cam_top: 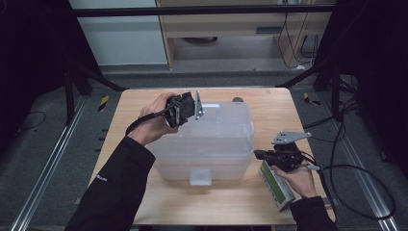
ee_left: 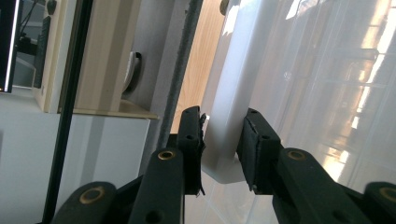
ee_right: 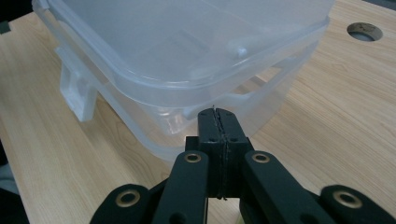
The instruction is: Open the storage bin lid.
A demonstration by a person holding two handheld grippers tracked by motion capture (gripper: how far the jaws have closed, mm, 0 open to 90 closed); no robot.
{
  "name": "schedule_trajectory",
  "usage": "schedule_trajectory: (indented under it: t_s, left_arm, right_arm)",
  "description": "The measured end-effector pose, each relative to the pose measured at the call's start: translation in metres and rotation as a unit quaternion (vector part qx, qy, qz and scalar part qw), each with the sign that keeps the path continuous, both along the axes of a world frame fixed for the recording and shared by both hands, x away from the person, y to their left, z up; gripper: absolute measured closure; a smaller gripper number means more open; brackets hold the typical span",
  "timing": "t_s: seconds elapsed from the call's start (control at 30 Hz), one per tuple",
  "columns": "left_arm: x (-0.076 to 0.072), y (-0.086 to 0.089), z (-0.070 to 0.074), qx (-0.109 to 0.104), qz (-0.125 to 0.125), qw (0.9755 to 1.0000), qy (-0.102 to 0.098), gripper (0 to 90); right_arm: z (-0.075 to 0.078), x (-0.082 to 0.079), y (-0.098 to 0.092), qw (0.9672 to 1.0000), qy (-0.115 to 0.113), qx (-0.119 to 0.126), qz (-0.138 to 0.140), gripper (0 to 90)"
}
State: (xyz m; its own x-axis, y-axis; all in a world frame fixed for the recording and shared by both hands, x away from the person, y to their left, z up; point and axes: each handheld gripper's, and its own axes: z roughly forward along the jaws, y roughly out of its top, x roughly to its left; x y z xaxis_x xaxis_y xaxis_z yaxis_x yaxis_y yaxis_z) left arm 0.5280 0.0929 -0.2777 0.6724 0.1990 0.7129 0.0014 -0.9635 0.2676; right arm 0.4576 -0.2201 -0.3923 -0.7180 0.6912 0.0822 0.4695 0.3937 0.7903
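Note:
A clear plastic storage box (cam_top: 216, 139) with its lid on stands in the middle of the wooden table (cam_top: 269, 110). My left gripper (cam_top: 195, 113) is at the box's far left edge. In the left gripper view, that gripper (ee_left: 223, 114) has its pads closed on a white translucent latch (ee_left: 224, 135) of the box (ee_left: 327, 93). My right gripper (cam_top: 258, 155) is held just off the box's right side, pointing at it. In the right gripper view its jaws (ee_right: 218, 112) are pressed together with nothing between them, in front of the box's wall (ee_right: 187, 46).
A second latch (cam_top: 199, 177) hangs on the box's front side. A green and white flat box (cam_top: 276, 185) lies under my right hand near the table's front right corner. A round hole (cam_top: 237, 100) sits in the tabletop behind the box. Cables trail off to the right.

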Motion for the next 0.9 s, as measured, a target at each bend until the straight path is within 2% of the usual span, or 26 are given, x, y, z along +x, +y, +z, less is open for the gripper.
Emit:
schedule_trajectory:
  t_s: [0.27,0.47,0.6,0.8,0.9]
  left_arm:
    - [0.0,0.0,0.0,-0.004,0.002,1.0,0.001,70.3]
    - [0.0,0.001,-0.001,-0.015,0.004,0.9999,0.002,69.1]
    - [-0.002,0.003,0.002,-0.028,0.003,0.9996,0.01,62.8]
    - [-0.01,0.012,0.008,-0.055,0.008,0.9984,0.01,59.6]
    - [-0.014,0.019,0.01,-0.075,0.012,0.997,0.014,59.1]
  right_arm:
    - [0.0,0.0,0.007,0.9999,-0.004,0.002,0.012,90.0]
    - [0.0,0.0,0.007,0.9999,-0.004,0.003,0.011,90.0]
    - [0.0,0.0,0.007,0.9999,-0.005,0.007,0.011,90.0]
    - [0.001,0.0,0.006,0.9997,-0.006,0.018,0.014,90.0]
    - [0.002,-0.001,0.006,0.9997,-0.008,0.017,0.013,90.0]
